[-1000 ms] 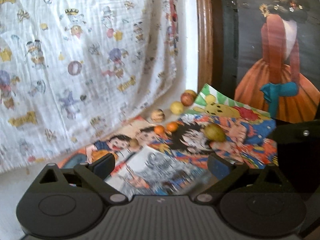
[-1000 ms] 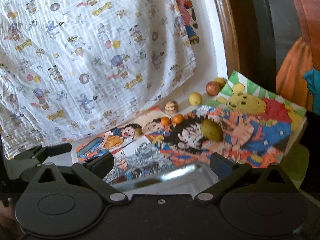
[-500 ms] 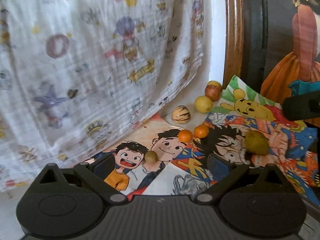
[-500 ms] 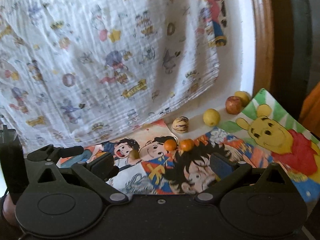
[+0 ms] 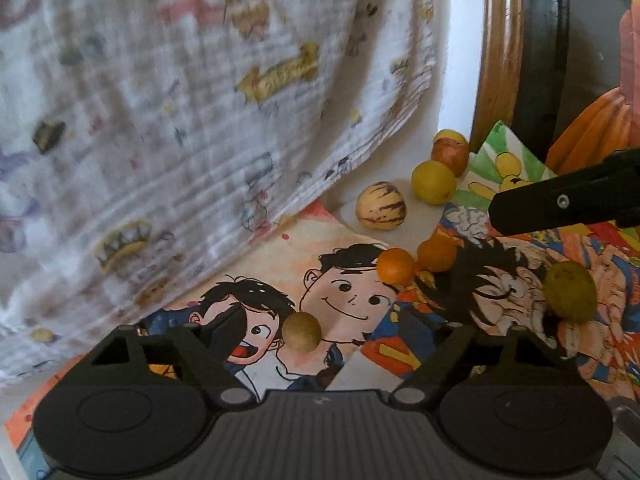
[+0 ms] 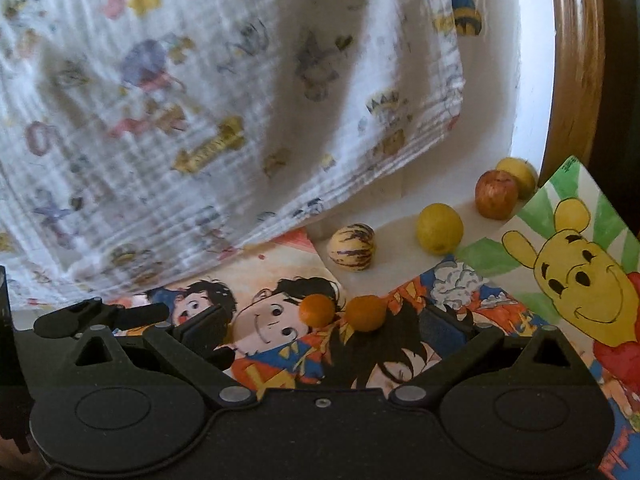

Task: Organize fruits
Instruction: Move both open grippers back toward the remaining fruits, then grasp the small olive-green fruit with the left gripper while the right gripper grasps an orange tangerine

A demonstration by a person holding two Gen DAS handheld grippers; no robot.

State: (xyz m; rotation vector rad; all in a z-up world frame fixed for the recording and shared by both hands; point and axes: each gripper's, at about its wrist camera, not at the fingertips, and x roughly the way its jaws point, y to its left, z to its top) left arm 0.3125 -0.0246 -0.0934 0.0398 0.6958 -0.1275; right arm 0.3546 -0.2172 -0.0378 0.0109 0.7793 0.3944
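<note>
Two wrist views of fruits scattered over cartoon posters (image 5: pixel 352 300) on a bench, with a printed cloth (image 5: pixel 200 100) hanging behind. Both grippers have closed in on the fruits over the last second: the fruits, formerly small and distant, now fill the middle of each view. In the left view, the left gripper (image 5: pixel 320 330) holds its fingers wide and empty, and a small tan-brown fruit (image 5: pixel 301 331) lies between them, slightly toward 9 o'clock of centre; no finger touches it. Two small orange fruits (image 5: pixel 396 266), touching each other, lie at 1 o'clock of it, a dull green fruit (image 5: pixel 570 291) at 3 o'clock, and a striped cream fruit (image 5: pixel 382 206), a yellow fruit (image 5: pixel 434 182) and a red apple (image 5: pixel 450 156) run toward 1 o'clock on the bare bench; another yellow fruit sits behind the apple. In the right view, the right gripper (image 6: pixel 324 326) is likewise wide and empty, the orange pair (image 6: pixel 344 311) resting just ahead of its fingertips. The approach suggests that sorting is only beginning: no fruit is yet gripped, and each gripper appears aligned on a first target. No receiving container is visible, so the destination cannot be told.
</note>
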